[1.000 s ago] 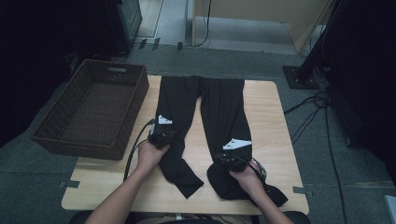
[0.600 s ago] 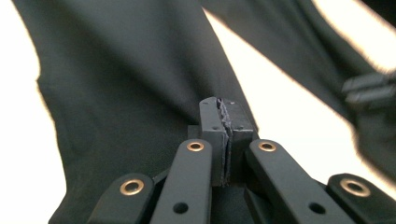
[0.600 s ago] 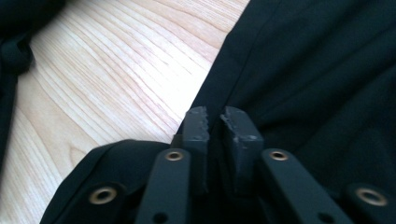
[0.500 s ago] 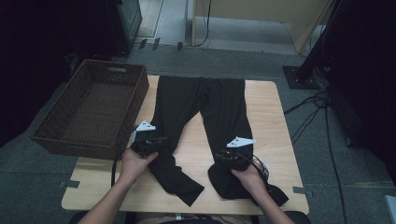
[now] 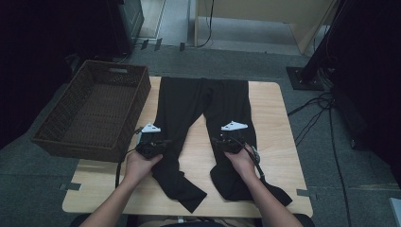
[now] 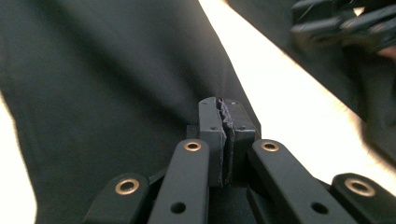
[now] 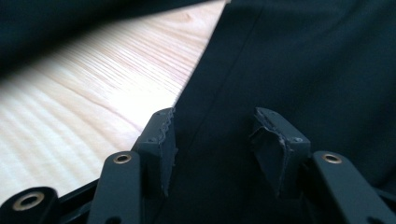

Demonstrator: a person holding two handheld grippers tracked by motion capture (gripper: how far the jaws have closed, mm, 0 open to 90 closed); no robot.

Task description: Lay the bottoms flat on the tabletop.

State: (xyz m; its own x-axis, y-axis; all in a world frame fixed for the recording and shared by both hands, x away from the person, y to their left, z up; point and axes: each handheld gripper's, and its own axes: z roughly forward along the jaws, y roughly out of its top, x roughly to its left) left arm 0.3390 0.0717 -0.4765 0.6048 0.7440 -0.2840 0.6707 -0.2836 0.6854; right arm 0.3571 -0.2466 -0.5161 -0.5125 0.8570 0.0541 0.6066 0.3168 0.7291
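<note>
Black trousers [image 5: 208, 101] lie flat on the wooden table [image 5: 272, 109], waistband at the far side, legs toward me. My left gripper [image 5: 161, 142] sits at the outer edge of the left leg. In the left gripper view its jaws [image 6: 223, 109] are shut, and creases in the cloth [image 6: 116, 70] run into them. My right gripper [image 5: 222, 138] hovers at the inner edge of the right leg. Its jaws [image 7: 212, 128] have just been opening and stand apart over the cloth [image 7: 317, 60], without pinching it.
A dark wicker basket [image 5: 97, 106] stands on the table's left end, close to my left hand. Bare wood [image 7: 93, 93] shows between the two legs. The right gripper [image 6: 345, 23] appears blurred at the top right of the left gripper view. Cables lie on the floor to the right.
The left gripper has moved left toward the basket, dragging the left leg outward. The right gripper has shifted forward and left to the right leg's inner edge, and its jaws have opened.
</note>
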